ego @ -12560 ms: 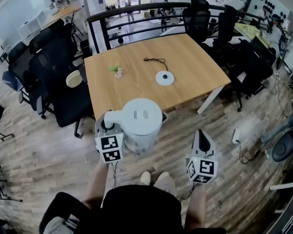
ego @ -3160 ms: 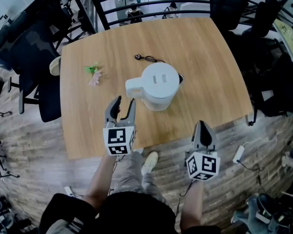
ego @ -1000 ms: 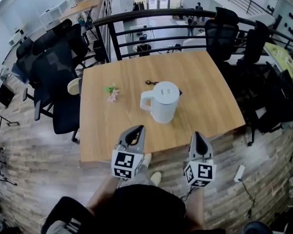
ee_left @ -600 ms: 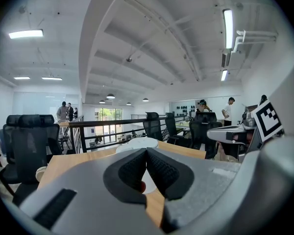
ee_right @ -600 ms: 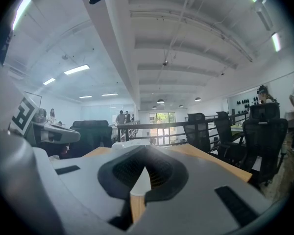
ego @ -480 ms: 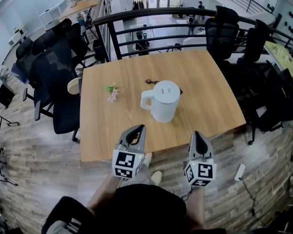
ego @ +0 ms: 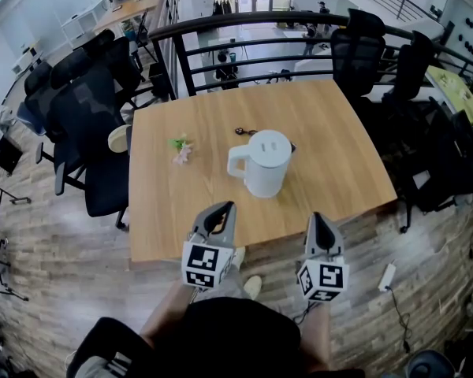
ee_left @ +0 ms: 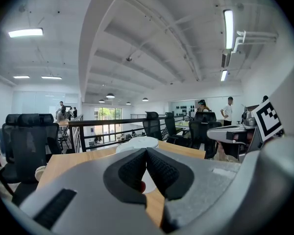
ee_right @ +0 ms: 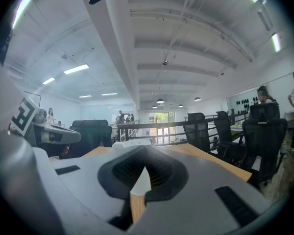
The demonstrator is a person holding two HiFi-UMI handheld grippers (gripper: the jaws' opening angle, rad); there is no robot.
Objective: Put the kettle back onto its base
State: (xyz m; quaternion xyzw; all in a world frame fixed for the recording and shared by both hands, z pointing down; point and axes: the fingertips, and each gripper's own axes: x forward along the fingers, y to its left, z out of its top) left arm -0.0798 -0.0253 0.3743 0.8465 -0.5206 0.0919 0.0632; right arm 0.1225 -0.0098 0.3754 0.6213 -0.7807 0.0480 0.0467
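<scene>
The white kettle stands upright on the wooden table. It is out in front of both tools, well apart from them. From the left gripper it is ahead and a bit to the right. From the right gripper it is ahead and a bit to the left. Its handle points toward the left gripper's side.

Both tools are clenched tight, with the jaws pressed together and nothing in them. In the left gripper view the two dark pads meet, and the kettle's round top peeks up just past them. In the right gripper view the pads meet at the tips too, and only a thin strip of white kettle and brown table shows through the gap below. Both tools hang over the near edge of the table.

I cannot see the base, because the kettle covers that spot. A thin dark cord comes out from just behind the kettle, so I think the base is under it and the job looks done.

To finish well, I think the person should keep both tools back and not bump the kettle. They should check that it sits flat and does not lean. If it tips, the left gripper could open, take the handle, lift the kettle and set it down straight.
</scene>
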